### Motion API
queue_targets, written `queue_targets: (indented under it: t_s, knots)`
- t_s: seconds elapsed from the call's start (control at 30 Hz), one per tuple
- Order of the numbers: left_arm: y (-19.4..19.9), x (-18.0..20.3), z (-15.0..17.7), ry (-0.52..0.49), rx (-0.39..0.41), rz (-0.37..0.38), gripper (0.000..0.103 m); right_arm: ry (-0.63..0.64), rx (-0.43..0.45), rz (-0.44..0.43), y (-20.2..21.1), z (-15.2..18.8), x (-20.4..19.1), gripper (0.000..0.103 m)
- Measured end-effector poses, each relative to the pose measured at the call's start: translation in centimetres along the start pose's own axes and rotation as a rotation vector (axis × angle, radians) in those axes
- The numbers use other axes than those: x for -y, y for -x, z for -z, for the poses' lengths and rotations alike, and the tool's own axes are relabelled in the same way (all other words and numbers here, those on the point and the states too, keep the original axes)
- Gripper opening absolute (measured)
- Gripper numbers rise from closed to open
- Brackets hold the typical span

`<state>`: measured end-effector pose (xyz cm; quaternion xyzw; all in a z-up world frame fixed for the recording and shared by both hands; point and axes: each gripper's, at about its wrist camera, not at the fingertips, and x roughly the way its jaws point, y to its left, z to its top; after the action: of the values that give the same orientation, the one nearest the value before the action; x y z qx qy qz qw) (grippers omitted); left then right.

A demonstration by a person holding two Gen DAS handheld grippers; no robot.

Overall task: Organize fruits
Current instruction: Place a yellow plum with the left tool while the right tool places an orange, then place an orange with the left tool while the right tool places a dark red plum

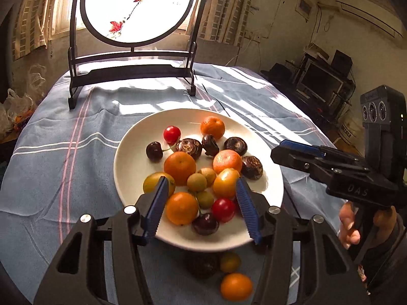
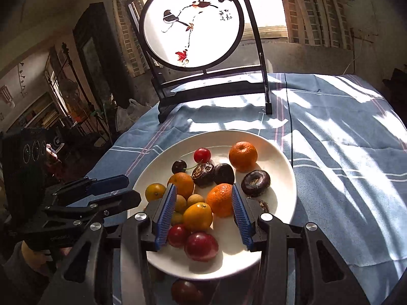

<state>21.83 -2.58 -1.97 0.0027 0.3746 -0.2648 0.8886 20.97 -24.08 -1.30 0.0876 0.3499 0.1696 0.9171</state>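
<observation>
A white plate (image 1: 272, 178) holds several fruits: oranges (image 1: 179, 167), red cherry tomatoes (image 1: 223, 209), dark cherries (image 1: 154, 151), brown water chestnuts (image 1: 188, 148) and small longans (image 1: 196, 182). My left gripper (image 1: 202, 185) is open and empty, hovering over the plate's near side. My right gripper (image 2: 203, 194) is open and empty above the plate (image 2: 285, 157), its fingers either side of an orange (image 2: 220, 199) and a yellow-orange fruit (image 2: 198, 216). It also shows at the right of the left wrist view (image 1: 285, 150). An orange fruit (image 1: 236, 286), a small yellow one (image 1: 230, 261) and a dark fruit (image 1: 202, 264) lie on the cloth in front of the plate.
A blue striped tablecloth (image 1: 63, 157) covers the table. A round painted screen on a black stand (image 1: 132, 12) stands at the far edge behind the plate. Plastic bags (image 1: 12, 111) lie off the table's left. A monitor and shelves (image 1: 323, 81) stand at the far right.
</observation>
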Motion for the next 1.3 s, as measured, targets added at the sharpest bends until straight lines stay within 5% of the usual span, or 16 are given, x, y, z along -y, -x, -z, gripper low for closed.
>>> queue_targets:
  t_s: [0.1,0.33,0.4,0.53,1.03,1.17,1.3]
  knots:
    - [1.8,2.2,3.8,-0.089,-0.025,-0.010,0.063,-0.013,0.008,-0.017,2.6,3.0,0.3,0.046]
    - [1.9,5.4,10.0,-0.209,-0.108,-0.063,0.063,-0.119,0.001,-0.045,5.5,9.1,2.2,0.048]
    - [0.8,5.1,10.2,-0.181,-0.143,-0.075,0.059,-0.128,-0.005,-0.050,5.7,9.8,2.2,0.048]
    - [-1.3,5.0,10.2,-0.161,-0.205,-0.070,0.035,-0.105,-0.024,-0.037,5.5,10.1,1.7,0.048]
    - [5.2,5.1,10.7,-0.113,-0.061,-0.013,0.034,0.099,-0.203,0.020,-0.8,8.3,-2.9,0.048]
    - [5.7,4.5,11.0,-0.091,-0.057,-0.016,0.034,0.113,-0.218,0.076,-2.2,8.1,-3.2,0.055]
    - [5.8,3.9,11.2,-0.075,-0.053,-0.017,0.034,0.082,-0.235,0.091,-2.3,8.5,-2.6,0.040]
